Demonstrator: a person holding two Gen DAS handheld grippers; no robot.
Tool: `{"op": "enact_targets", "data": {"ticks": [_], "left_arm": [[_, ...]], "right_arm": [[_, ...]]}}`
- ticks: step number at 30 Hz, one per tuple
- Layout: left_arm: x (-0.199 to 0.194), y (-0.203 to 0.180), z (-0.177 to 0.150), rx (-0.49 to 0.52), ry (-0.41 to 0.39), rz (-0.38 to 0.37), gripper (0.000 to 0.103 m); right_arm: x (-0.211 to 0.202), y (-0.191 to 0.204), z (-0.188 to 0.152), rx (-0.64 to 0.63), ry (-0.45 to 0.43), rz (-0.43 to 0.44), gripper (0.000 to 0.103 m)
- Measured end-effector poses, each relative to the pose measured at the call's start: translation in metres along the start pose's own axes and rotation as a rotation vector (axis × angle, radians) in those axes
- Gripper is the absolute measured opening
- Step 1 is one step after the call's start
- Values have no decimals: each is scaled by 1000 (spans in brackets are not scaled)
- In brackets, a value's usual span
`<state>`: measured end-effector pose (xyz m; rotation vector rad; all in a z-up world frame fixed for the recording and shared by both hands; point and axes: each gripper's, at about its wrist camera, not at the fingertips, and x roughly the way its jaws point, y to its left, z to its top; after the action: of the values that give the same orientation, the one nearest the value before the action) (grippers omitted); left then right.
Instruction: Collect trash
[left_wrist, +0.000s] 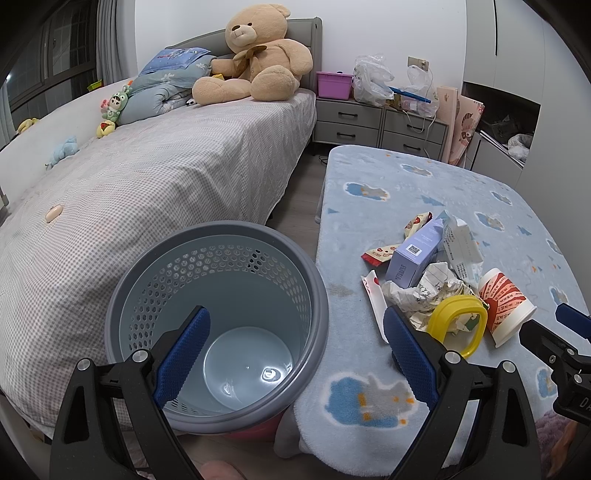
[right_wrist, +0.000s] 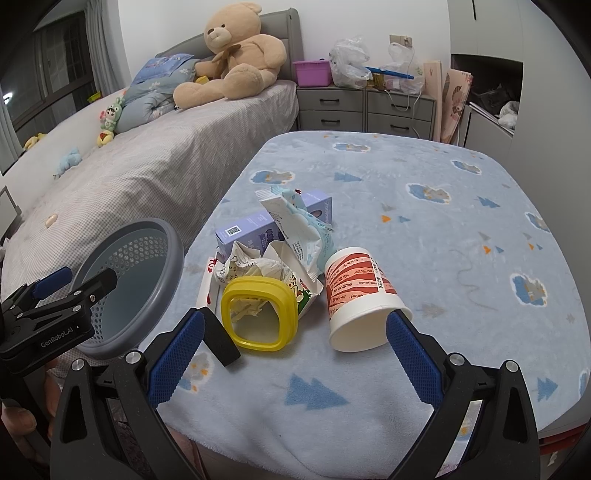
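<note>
While nothing is yet gripped by either claw, the coming move is judged to turn on how the paper cup (right_wrist: 360, 301) lies to the right claw (right_wrist: 295, 347): it is seen in the lower middle of the right wrist view, tipped on its side, its open mouth turned toward the camera and its long axis running up and away into the frame. Its rim sits just beside the right-hand pad of that claw, whose pads are held wide apart and empty.

At the left of both views the grey perforated bin (left_wrist: 218, 321) is found beside the bed (left_wrist: 122, 206), and nothing is seen inside it. The left claw (left_wrist: 295, 354) is held over it, pads spread apart, nothing between them, so the right claw is judged the nearer to the trash.

Further right, on the blue fleece-covered surface (right_wrist: 424, 229), the trash is heaped: a yellow ring lid (right_wrist: 258, 314) in the lower middle of the right wrist view, just left of the cup, resting against crumpled paper (right_wrist: 255, 267); behind these a lilac box (right_wrist: 247, 230) and a torn white packet (right_wrist: 299, 225). The lid and paper are judged the likeliest things to be snagged if the cup is approached from the left. To the right of the cup nothing is seen on the fleece.
</note>
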<state>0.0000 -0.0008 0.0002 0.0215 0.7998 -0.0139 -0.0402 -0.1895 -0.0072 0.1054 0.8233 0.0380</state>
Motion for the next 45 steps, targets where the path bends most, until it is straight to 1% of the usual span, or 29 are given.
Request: {"op": "enact_targets", "data": {"ticks": [23,28,31,35,41,45], "left_arm": [[0,0,0,1,2,2,91],[0,4,-2,1,5,-2,91],[1,6,-5,7,10,-3,91],[15,1,-12,14,28,-8,91],[21,-6,-12,23,58,-25,91],[24,-6,-11,14,74,-27,91]], "right_arm": [[1,0,-1,1,1,0,97],[-2,-5,-1,17,6,3,97],[4,-9,-2,20,11,-4,97],[9,-20,-1,25,30,-17,97],[32,-54,7,92,105,-36,97],[45,-62,13,84,132,-52,97]]}}
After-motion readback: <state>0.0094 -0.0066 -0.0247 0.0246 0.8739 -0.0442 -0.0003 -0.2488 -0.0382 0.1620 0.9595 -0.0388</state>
